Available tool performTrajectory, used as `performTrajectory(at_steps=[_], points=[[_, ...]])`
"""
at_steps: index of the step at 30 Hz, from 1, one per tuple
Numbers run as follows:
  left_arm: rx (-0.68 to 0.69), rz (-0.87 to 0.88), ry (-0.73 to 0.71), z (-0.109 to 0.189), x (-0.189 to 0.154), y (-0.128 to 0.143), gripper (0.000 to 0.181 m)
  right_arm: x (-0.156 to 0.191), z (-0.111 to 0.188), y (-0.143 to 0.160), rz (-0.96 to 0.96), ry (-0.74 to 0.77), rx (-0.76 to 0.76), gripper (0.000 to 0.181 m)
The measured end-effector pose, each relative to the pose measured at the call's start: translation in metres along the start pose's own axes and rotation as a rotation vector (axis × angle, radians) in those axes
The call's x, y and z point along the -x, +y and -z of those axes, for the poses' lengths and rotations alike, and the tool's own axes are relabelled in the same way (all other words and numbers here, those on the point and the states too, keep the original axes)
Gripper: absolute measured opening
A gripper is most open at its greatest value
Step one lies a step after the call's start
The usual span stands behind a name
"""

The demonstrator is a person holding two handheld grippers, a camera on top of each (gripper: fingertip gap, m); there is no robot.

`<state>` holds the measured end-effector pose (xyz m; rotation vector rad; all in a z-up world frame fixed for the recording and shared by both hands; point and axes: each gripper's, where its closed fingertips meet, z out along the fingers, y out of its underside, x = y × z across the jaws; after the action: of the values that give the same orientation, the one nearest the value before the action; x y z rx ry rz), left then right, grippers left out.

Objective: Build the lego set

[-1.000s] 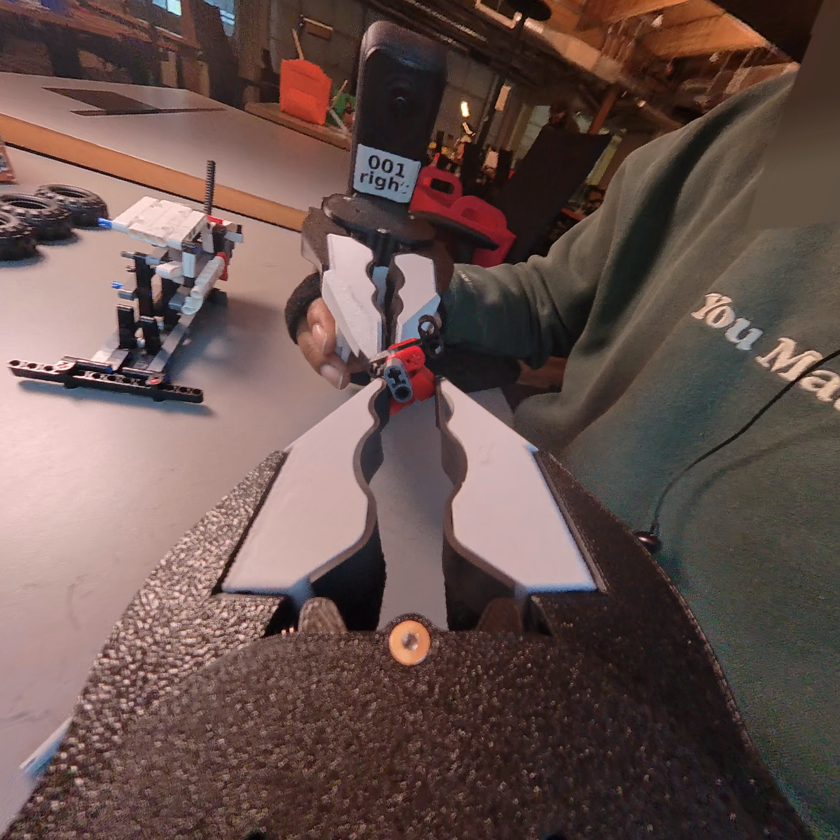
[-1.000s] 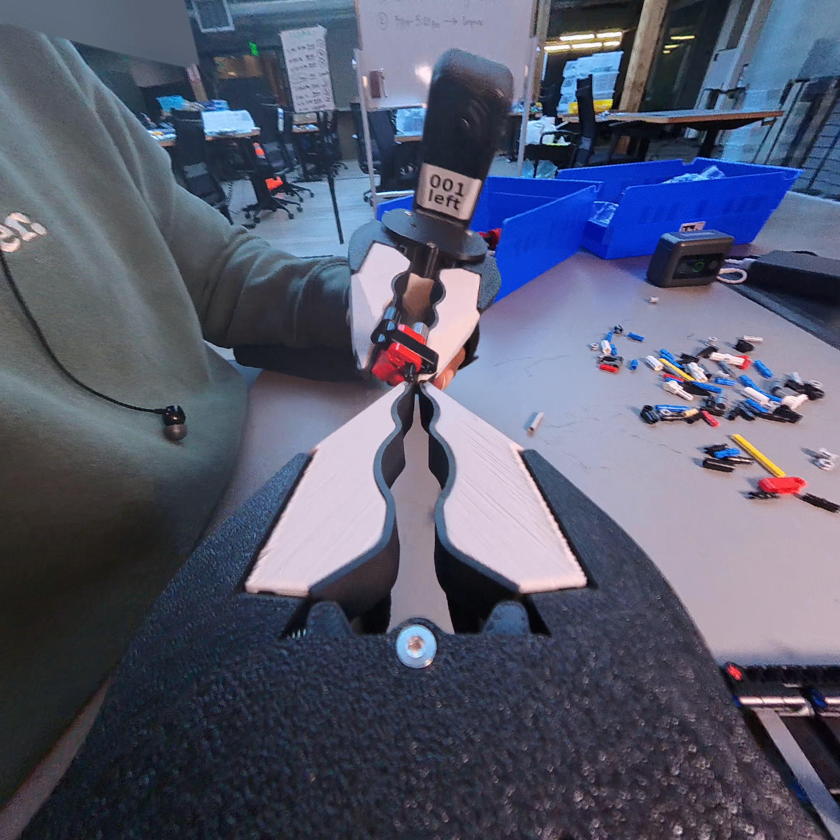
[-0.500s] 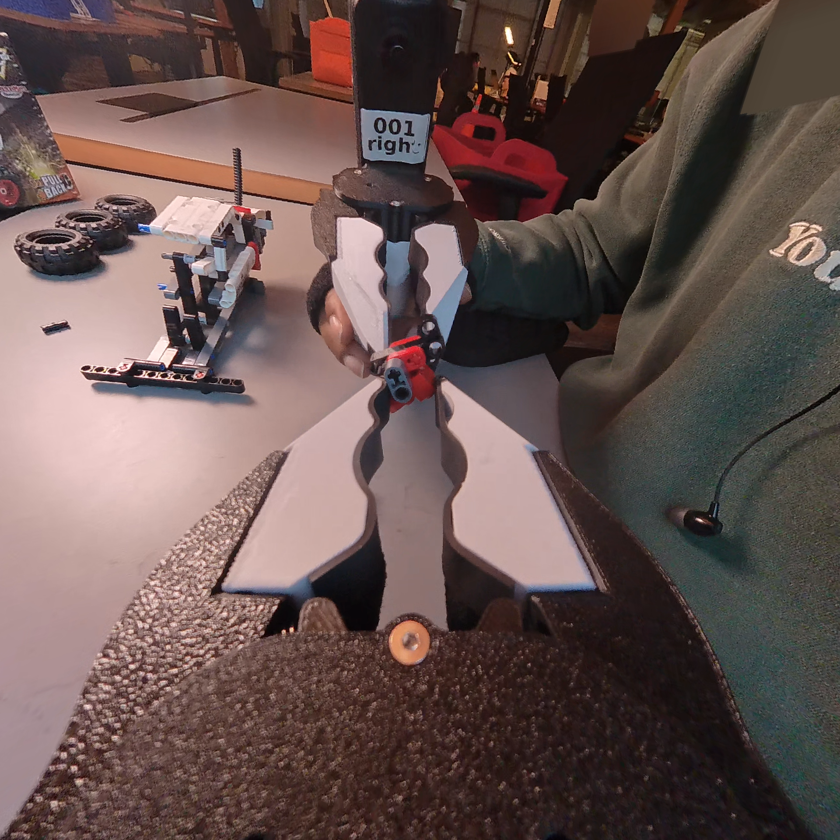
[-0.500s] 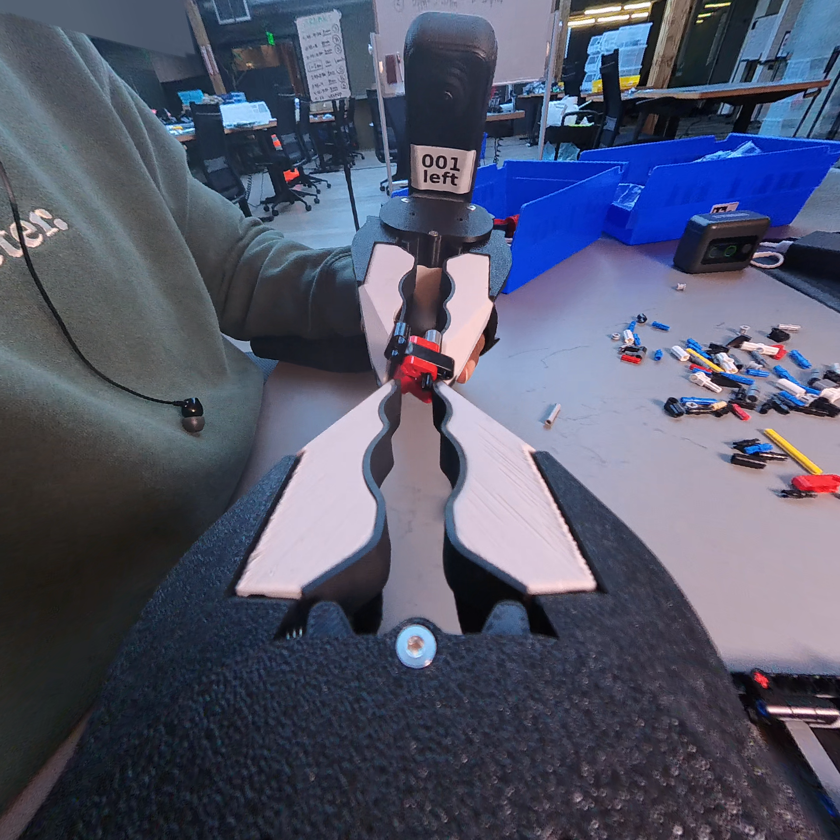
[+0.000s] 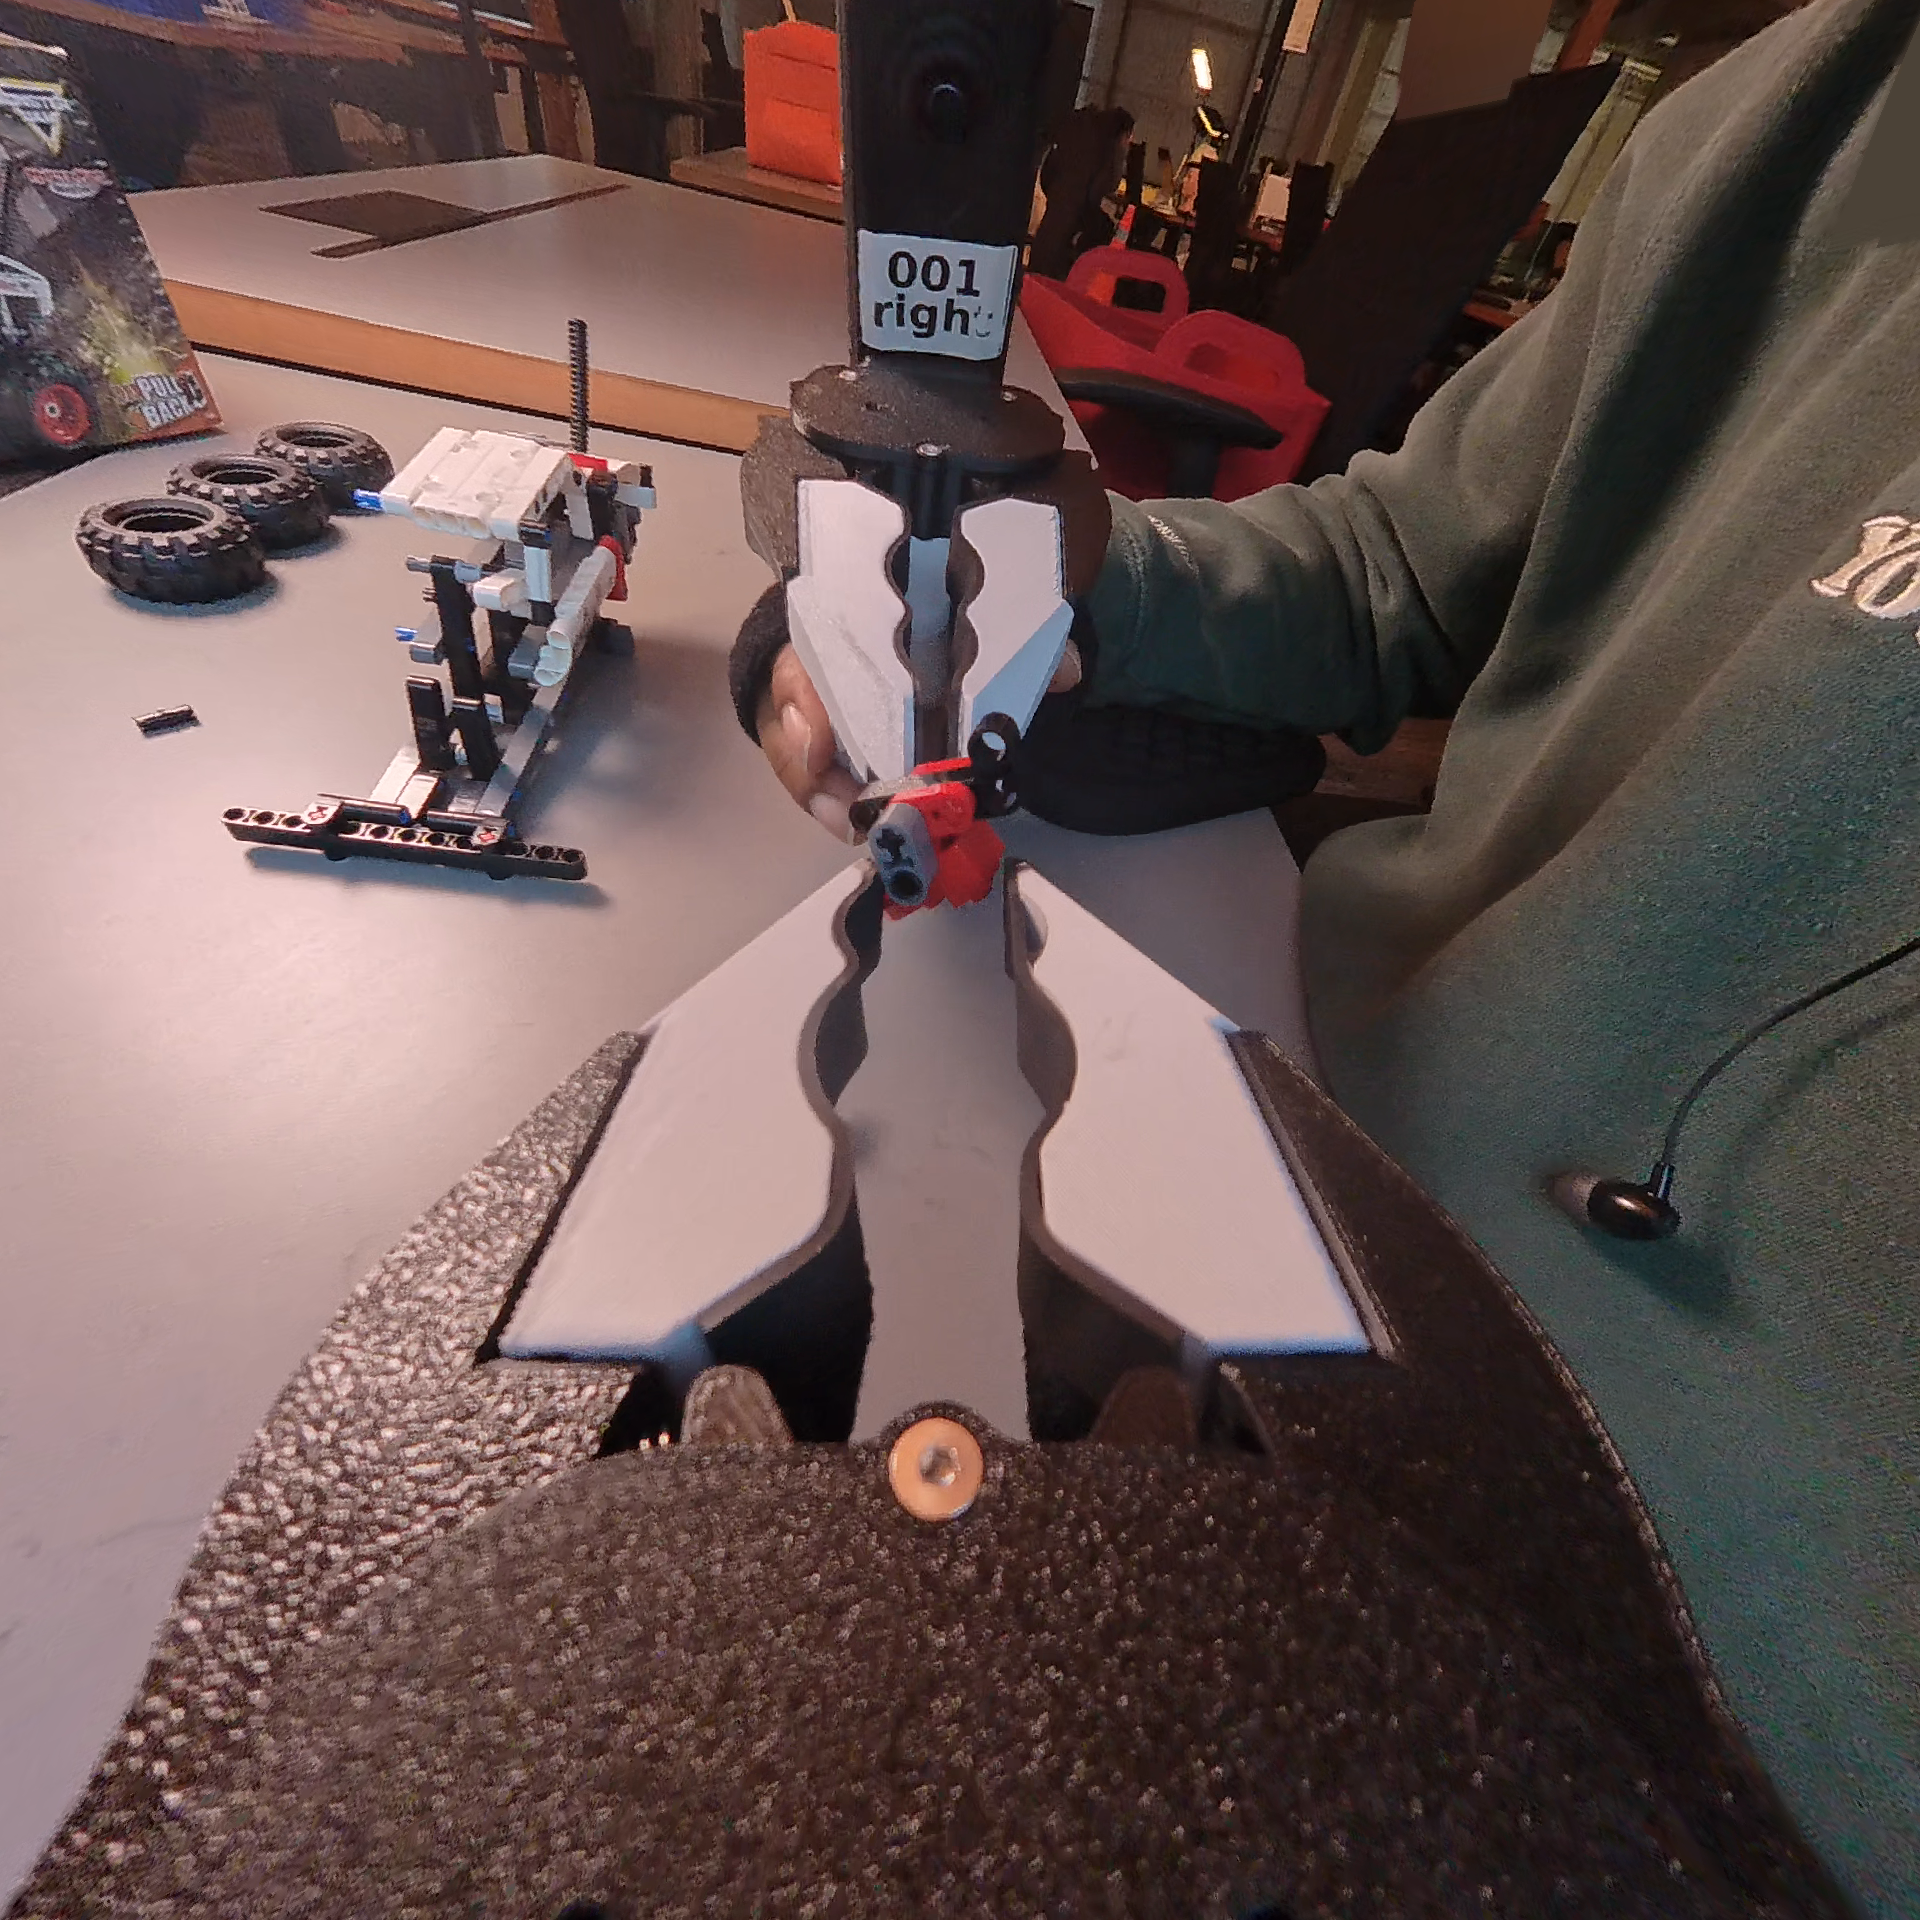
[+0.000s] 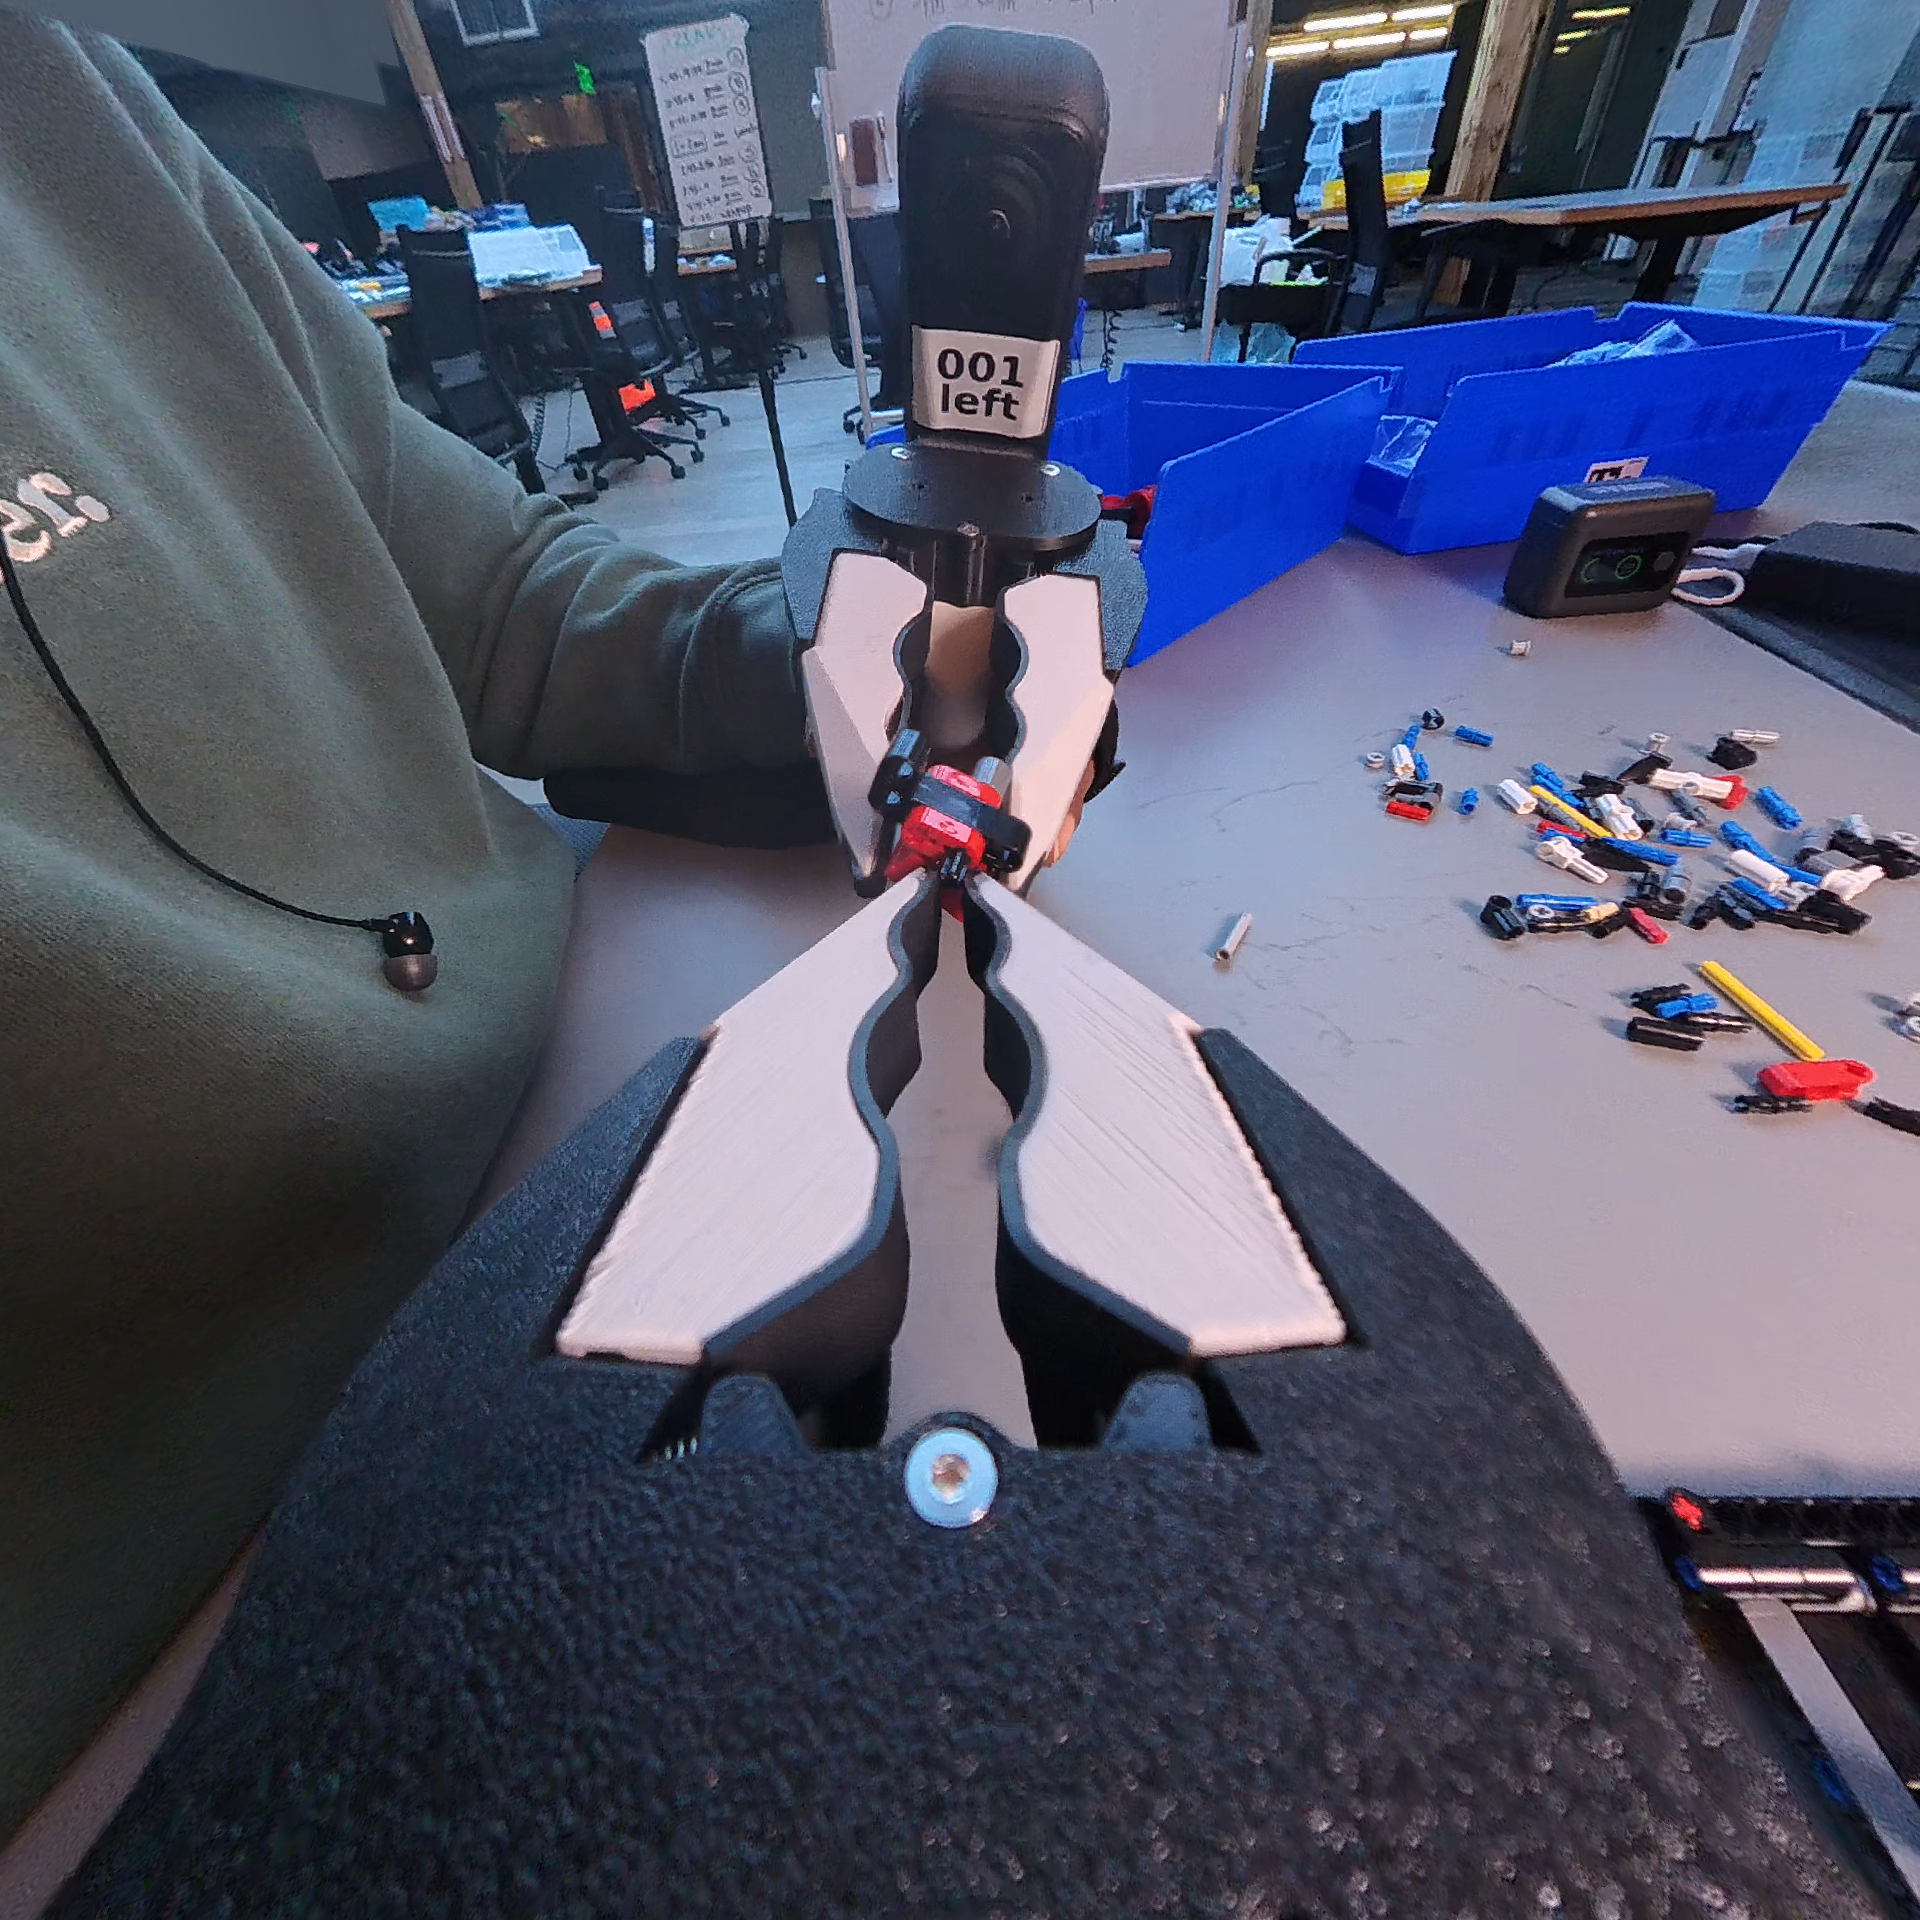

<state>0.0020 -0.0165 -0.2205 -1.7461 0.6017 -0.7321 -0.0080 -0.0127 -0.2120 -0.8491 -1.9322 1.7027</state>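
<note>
Views shifted, grip same | both tongs (image 5: 940,868) (image 6: 945,883) pinch red assy (image 5: 940,847), axis unclear

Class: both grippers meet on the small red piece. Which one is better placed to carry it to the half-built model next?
Probably the left gripper: the half-built model lies on the table on its side. The right gripper faces only the loose parts. Both grip the red piece.

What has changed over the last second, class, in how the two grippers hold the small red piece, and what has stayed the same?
Little has changed. The left gripper and right gripper stay tip to tip, both pinching the small red assembly; nothing was released. The views swung: the partly built model and tyres sit lower in frame, and the loose parts shifted slightly.
</note>
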Motion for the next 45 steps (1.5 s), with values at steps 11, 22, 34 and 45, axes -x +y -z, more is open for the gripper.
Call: performTrajectory(at_steps=[11,22,34,45], points=[[-0.089,0.023,-0.192,0.019,0.034,-0.014,0.042,-0.037,0.016,-0.024,-0.087,0.177,-0.168,0.004],[-0.090,0.011,-0.202,0.018,0.035,-0.013,0.034,-0.042,0.014,-0.020,0.017,0.255,-0.131,0.003],[-0.084,0.000,-0.214,0.015,0.034,-0.012,0.033,-0.036,0.004,-0.009,0.051,0.238,-0.083,0.004],[-0.082,0.005,-0.199,0.014,0.032,-0.012,0.028,-0.038,0.002,-0.005,0.072,0.256,-0.063,0.004]])
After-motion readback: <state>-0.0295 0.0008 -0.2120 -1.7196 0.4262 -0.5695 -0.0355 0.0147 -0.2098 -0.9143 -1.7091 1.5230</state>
